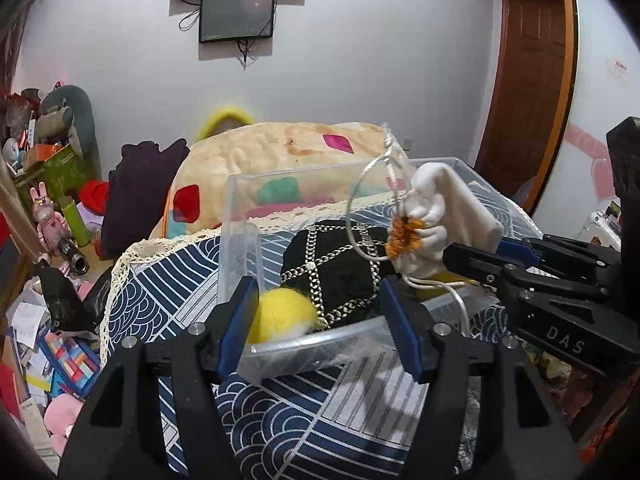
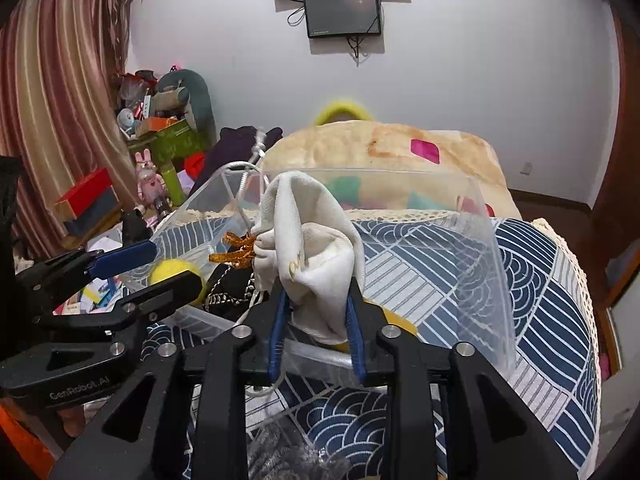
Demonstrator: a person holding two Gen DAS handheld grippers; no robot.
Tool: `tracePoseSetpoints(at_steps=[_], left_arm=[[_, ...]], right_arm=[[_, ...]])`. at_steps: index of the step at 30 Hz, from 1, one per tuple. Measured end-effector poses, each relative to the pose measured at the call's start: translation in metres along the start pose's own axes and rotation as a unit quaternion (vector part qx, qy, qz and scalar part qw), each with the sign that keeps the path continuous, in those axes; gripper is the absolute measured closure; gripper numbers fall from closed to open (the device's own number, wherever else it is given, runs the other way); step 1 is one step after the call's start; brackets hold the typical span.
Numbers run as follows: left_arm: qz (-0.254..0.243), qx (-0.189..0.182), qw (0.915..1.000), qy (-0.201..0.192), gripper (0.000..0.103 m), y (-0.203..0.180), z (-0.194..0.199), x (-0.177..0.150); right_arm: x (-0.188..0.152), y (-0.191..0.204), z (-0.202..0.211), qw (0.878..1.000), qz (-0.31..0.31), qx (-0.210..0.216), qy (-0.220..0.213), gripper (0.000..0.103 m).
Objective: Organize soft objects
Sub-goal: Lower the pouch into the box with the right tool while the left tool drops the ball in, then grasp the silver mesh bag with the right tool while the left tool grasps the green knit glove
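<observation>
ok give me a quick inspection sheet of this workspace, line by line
surface: blue wave-pattern cloth with lace edge.
job's things: white drawstring pouch held over clear plastic bin; bin holds yellow fuzzy ball and black chain-trimmed item.
clutter: boxes and papers on the floor.
grippers: right gripper shut on the pouch; left gripper open at the bin's near wall.
cables: wires under wall screens.
surroundings: curtain, wooden door.

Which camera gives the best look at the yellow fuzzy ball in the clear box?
The left wrist view. The yellow ball lies in the near corner of the clear box, framed between the open left claw. In the right wrist view, the ball is small and partly hidden by the left claw.
</observation>
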State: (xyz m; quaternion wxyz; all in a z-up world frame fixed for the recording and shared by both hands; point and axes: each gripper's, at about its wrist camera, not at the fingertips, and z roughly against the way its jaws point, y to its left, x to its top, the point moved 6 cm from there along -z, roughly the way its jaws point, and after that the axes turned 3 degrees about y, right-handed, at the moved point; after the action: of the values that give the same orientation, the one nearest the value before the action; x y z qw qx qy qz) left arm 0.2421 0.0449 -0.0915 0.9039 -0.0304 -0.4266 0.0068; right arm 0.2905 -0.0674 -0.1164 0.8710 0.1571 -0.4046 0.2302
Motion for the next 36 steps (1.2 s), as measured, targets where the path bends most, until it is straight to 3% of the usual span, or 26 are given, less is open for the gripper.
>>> tracePoseSetpoints(at_steps=[4,11,12,14,16,24,31,36], left_arm=[[-0.007,0.000,0.9999,-0.011,0.035,-0.005,0.012,0.001],[-0.007,-0.004,0.9992,-0.039,0.022,-0.009,0.042,0.003],[-0.004,-0.008,0.9991,-0.042,0.020,-0.009,0.046,0.003],[-0.001,-0.008,0.9988,-0.048,0.018,-0.010,0.054,0.001],[0.001,-0.007,0.9986,-0.053,0.012,-0.010,0.061,-0.001],[0.012,-0.003,0.9984,-0.054,0.003,-0.008,0.076,-0.024],[0.018,0.004,0.9997,-0.018,0.003,-0.009,0.064,-0.061],[0.039,-0.014,0.9990,0.016,0.003,-0.006,0.053,-0.091]], right_arm=[[0.000,-0.007,0.010,1.000,-0.018,0.009,-0.012,0.065],[0.002,-0.014,0.041,0.999,-0.023,0.009,-0.045,0.061],[0.003,-0.014,0.046,0.998,-0.023,0.008,-0.052,0.058],[0.002,-0.015,0.060,0.997,-0.023,-0.004,-0.075,0.040],[-0.001,-0.016,0.070,0.995,-0.019,-0.021,-0.092,0.036],[-0.022,-0.006,0.084,0.995,0.009,-0.028,-0.094,0.036],[-0.046,-0.003,0.062,0.998,-0.008,-0.013,-0.059,0.036],[-0.065,0.001,0.048,0.999,-0.014,0.006,-0.029,0.036]])
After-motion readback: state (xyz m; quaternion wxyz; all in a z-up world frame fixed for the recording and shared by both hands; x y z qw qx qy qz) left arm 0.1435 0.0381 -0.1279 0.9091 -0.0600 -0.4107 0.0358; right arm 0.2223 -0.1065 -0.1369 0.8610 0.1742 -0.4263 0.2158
